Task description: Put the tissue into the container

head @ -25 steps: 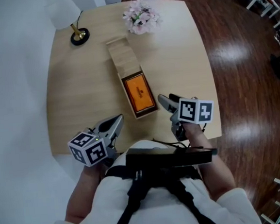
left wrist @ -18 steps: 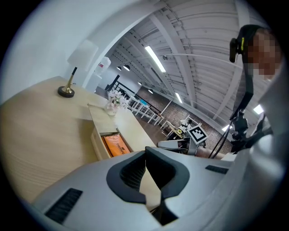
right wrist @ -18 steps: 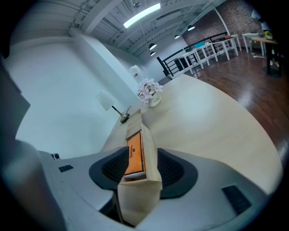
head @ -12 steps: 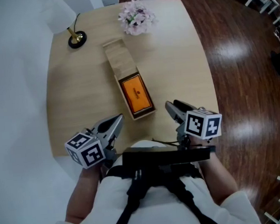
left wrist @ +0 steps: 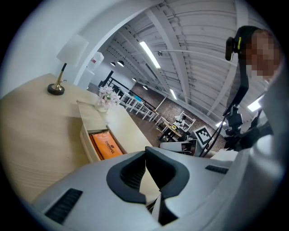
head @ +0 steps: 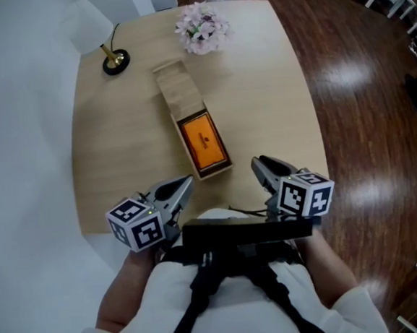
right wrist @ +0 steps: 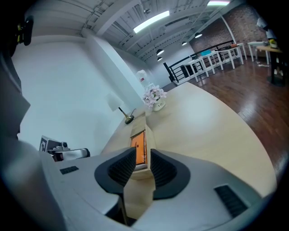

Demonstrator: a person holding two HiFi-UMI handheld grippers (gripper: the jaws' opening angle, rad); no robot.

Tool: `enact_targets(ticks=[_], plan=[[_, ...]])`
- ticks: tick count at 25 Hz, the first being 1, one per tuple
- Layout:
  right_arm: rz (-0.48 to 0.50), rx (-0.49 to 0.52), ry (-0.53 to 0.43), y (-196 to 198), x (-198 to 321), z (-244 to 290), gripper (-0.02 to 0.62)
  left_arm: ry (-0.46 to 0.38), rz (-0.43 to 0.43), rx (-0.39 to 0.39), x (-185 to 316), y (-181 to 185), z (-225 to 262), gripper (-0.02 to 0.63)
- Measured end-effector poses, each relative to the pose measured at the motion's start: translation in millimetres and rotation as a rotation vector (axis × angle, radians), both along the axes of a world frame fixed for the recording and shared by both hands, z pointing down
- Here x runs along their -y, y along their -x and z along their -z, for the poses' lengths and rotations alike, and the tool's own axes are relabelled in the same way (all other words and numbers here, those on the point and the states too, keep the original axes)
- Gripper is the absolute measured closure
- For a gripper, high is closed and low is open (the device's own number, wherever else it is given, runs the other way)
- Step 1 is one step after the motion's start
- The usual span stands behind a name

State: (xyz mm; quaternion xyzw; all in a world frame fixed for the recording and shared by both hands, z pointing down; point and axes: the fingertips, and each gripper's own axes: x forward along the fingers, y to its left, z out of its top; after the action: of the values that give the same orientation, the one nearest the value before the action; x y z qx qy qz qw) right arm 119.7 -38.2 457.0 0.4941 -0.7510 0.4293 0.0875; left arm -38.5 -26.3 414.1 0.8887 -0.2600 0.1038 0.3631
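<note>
Looking down from the head view, I am taking the wooden container (head: 174, 85) as my mark on the table (head: 267, 84); it is lying lengthwise away from me, its far half covered by the lid and its near half showing the orange tissue pack (head: 205, 141) lying inside; beyond the container's far end the flowers (head: 201, 28) are standing, and to the far left of it the lamp (head: 115, 59); I am holding my left gripper (head: 188, 180) just off the container's near left corner and my right gripper (head: 258, 164) just off its near right corner, neither one touching it.

In the left gripper view, my left gripper (left wrist: 145, 153) is showing its jaws drawn together with nothing between them; the container (left wrist: 92, 117) is lying ahead and to the left of them, with the tissue pack (left wrist: 107, 145) sitting in its open near part; the flowers (left wrist: 105, 94) are standing past its far end.

In the right gripper view, my right gripper (right wrist: 142, 158) is closing, its jaws narrow but not yet meeting, and nothing is sitting between the pads; the container (right wrist: 141, 121) is lining up beyond the gap, the tissue pack (right wrist: 137, 148) resting in it.
</note>
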Motion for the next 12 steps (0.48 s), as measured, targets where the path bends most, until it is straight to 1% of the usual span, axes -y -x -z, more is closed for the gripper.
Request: enact_targets(ticks=[5,9,12], plan=[[-0.025,-0.007,-0.045,-10.5,-4.7,18.2,0.535,-0.029,0.007,0.011,0.0,2.2,5.7,0.614],[-0.018,-0.016,-0.074,-8.5,-4.2,28.9,0.543,-0.029,0.029,-0.009,7.7,9.9,8.6,0.614],[-0.015,-0.026,-0.086,-7.9,-4.3,35.5,0.549,-0.043,0.021,-0.023,8.7,9.9,18.4,0.614]])
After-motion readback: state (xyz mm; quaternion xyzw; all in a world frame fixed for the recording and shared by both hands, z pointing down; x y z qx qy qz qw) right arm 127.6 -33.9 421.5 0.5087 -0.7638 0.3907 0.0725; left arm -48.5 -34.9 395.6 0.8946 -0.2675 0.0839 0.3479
